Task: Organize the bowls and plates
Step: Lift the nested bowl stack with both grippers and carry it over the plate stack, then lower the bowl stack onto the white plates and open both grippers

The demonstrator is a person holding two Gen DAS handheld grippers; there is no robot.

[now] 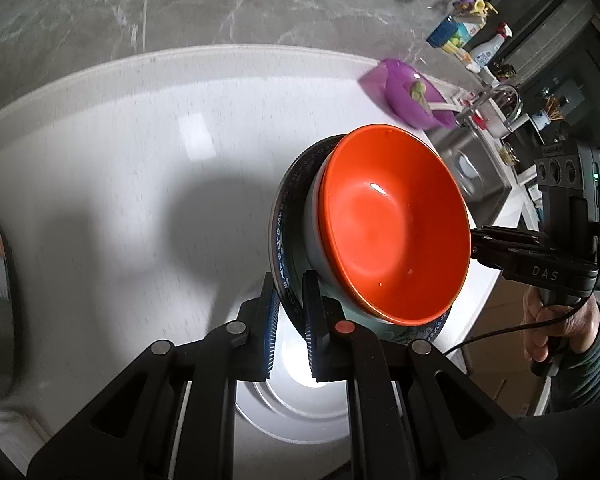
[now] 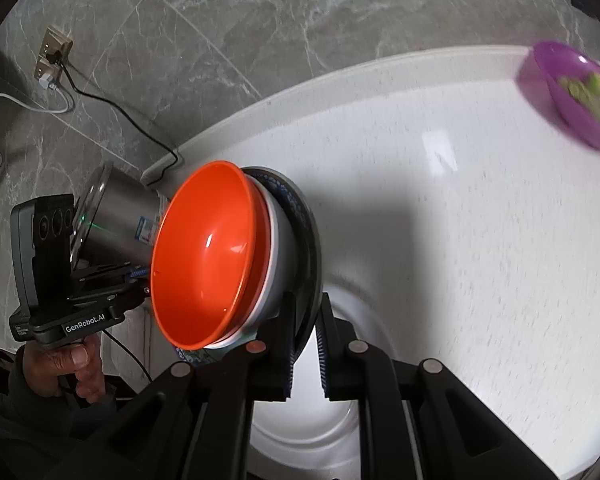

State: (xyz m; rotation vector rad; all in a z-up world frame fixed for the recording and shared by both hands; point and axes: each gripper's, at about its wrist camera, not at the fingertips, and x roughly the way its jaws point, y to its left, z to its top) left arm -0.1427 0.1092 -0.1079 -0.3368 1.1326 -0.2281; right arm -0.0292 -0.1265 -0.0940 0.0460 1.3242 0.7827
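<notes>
A stack is held in the air between both grippers: an orange bowl (image 1: 392, 228) (image 2: 208, 252) nested in a grey-white bowl (image 1: 314, 236) (image 2: 278, 256), on a dark plate with a blue pattern (image 1: 281, 232) (image 2: 310, 240). My left gripper (image 1: 290, 312) is shut on the plate's rim on one side. My right gripper (image 2: 305, 344) is shut on the plate's rim on the opposite side. A white plate (image 1: 300, 404) (image 2: 312, 432) lies on the white counter below the stack. A purple bowl (image 1: 410, 92) (image 2: 572, 92) with a green and white item in it sits at the counter's far right.
A steel pot (image 2: 116, 216) stands at the left by a power cord (image 2: 120, 116). A sink (image 1: 472, 168) with bottles and clutter behind it lies to the right. The white counter (image 1: 140, 184) (image 2: 480, 220) meets a grey marble wall (image 1: 180, 4).
</notes>
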